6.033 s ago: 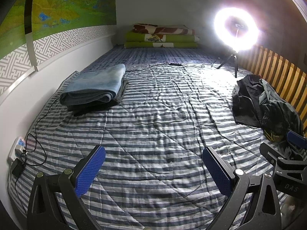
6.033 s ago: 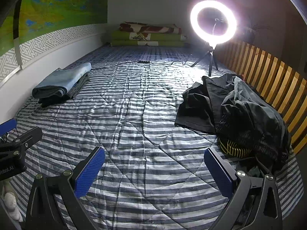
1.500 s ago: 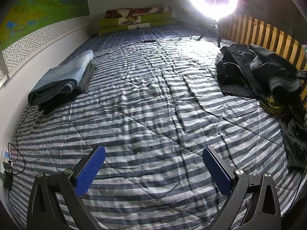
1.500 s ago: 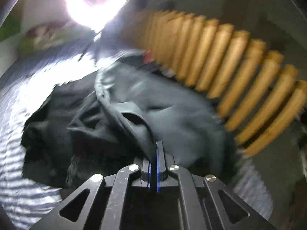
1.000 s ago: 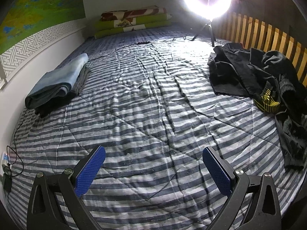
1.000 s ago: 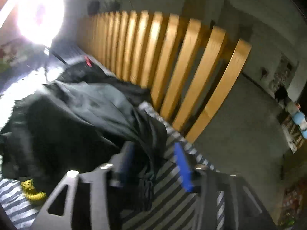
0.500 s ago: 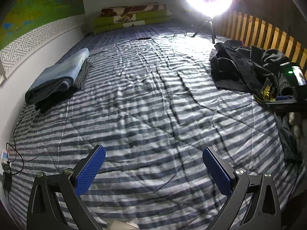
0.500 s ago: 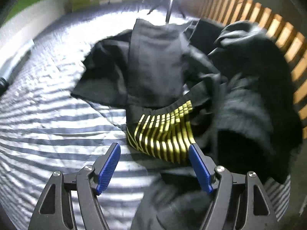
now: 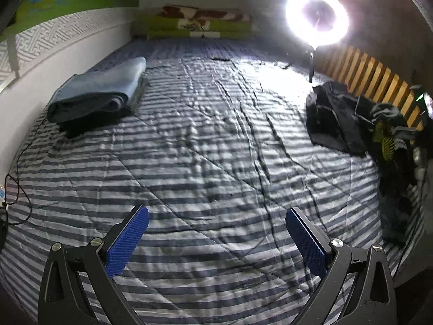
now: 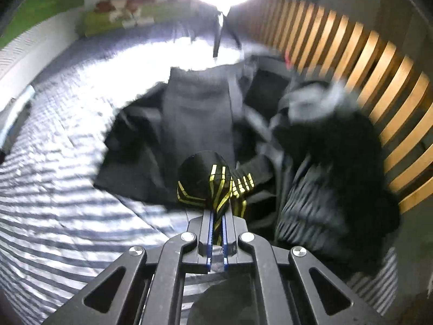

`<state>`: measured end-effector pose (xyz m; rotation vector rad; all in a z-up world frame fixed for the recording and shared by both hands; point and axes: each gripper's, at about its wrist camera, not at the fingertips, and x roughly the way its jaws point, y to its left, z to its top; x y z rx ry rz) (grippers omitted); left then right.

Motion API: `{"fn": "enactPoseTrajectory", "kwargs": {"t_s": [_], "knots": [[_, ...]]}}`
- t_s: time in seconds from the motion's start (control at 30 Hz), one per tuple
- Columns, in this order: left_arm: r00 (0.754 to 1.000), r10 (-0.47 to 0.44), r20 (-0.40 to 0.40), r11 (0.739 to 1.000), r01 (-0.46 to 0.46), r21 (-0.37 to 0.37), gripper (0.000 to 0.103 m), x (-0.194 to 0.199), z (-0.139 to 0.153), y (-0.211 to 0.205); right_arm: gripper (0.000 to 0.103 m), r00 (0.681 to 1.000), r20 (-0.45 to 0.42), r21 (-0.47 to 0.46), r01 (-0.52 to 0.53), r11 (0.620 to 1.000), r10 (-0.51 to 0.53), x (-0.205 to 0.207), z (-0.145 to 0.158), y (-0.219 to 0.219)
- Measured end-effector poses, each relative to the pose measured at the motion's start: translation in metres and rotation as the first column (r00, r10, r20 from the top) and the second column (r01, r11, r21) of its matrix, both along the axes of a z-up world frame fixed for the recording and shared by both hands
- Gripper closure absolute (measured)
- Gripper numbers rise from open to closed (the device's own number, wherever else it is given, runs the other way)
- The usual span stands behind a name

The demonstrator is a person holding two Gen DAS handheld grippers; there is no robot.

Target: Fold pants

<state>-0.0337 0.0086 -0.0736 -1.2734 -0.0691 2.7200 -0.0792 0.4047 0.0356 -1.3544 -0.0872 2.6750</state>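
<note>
A heap of dark clothes (image 10: 319, 146) lies against the wooden slats at the right side of the bed. In the right wrist view my right gripper (image 10: 216, 216) is shut on black pants with yellow stripes (image 10: 211, 181), a bunched fold of them lifted in front of the blue pads. The same heap (image 9: 341, 119) and the yellow-striped fabric (image 9: 385, 140) show at the far right of the left wrist view, with the right gripper's body beside them. My left gripper (image 9: 216, 233) hangs open over the striped quilt (image 9: 205, 146), holding nothing.
Folded blue and dark garments (image 9: 100, 94) are stacked at the left by the white wall. A bright ring light on a tripod (image 9: 316, 19) stands at the back right. Green pillows (image 9: 189, 27) lie at the head. Wooden slats (image 10: 379, 81) bound the right side. A cable (image 9: 16, 184) runs at the left edge.
My right gripper went from open over the yellow-striped pants to shut on them and has lifted a fold. The left gripper stayed open and turned slightly left.
</note>
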Motion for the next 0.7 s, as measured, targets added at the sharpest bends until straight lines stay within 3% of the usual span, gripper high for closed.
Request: {"fn": "enactPoseTrajectory", "kwargs": {"t_s": [0.17, 0.33, 0.47, 0.7], "knots": [[0.999, 0.031, -0.034, 0.999, -0.031, 0.014, 0.001, 0.004, 0.015, -0.018, 0.099, 0.993, -0.117, -0.164, -0.024, 0.986, 0.004, 0.000, 0.092, -0.009], [0.994, 0.085, -0.074, 0.996, -0.084, 0.018, 0.001, 0.013, 0.027, -0.043, 0.101, 0.973, -0.210, -0.191, -0.137, 0.972, 0.096, 0.008, 0.158, -0.058], [0.986, 0.140, -0.093, 0.990, -0.138, 0.023, 0.001, 0.020, 0.033, -0.072, 0.101, 0.949, -0.253, -0.181, -0.238, 0.954, 0.189, 0.014, 0.186, -0.115], [0.966, 0.225, -0.126, 0.974, -0.222, 0.035, 0.001, 0.038, 0.042, -0.122, 0.102, 0.880, -0.289, -0.203, -0.441, 0.874, 0.377, 0.030, 0.218, -0.219]]}}
